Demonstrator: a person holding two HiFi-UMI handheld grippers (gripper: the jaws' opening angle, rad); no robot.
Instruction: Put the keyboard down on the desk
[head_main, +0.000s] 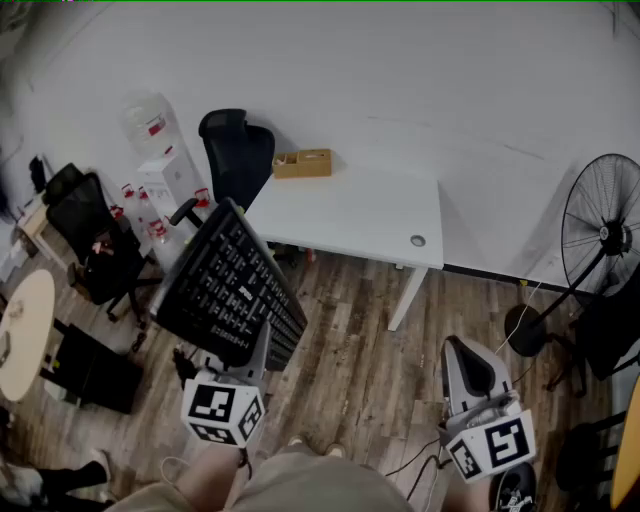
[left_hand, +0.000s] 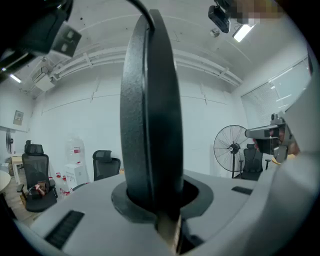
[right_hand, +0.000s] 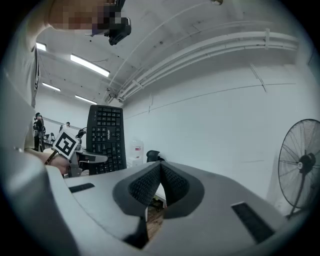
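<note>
A black keyboard (head_main: 232, 288) is held up in the air, tilted, over the wood floor in front and to the left of the white desk (head_main: 350, 215). My left gripper (head_main: 256, 348) is shut on its lower edge. In the left gripper view the keyboard (left_hand: 150, 110) stands edge-on between the jaws. My right gripper (head_main: 465, 350) hangs low at the right, over the floor, shut with nothing in it; its pads (right_hand: 150, 182) meet. The right gripper view shows the keyboard (right_hand: 105, 140) off to the left.
A wooden box (head_main: 302, 163) sits at the desk's back left corner. A black office chair (head_main: 238, 150) and a water dispenser (head_main: 160, 165) stand left of the desk. Further chairs (head_main: 85, 235) and a round table (head_main: 22, 330) are at far left, a floor fan (head_main: 602, 228) at right.
</note>
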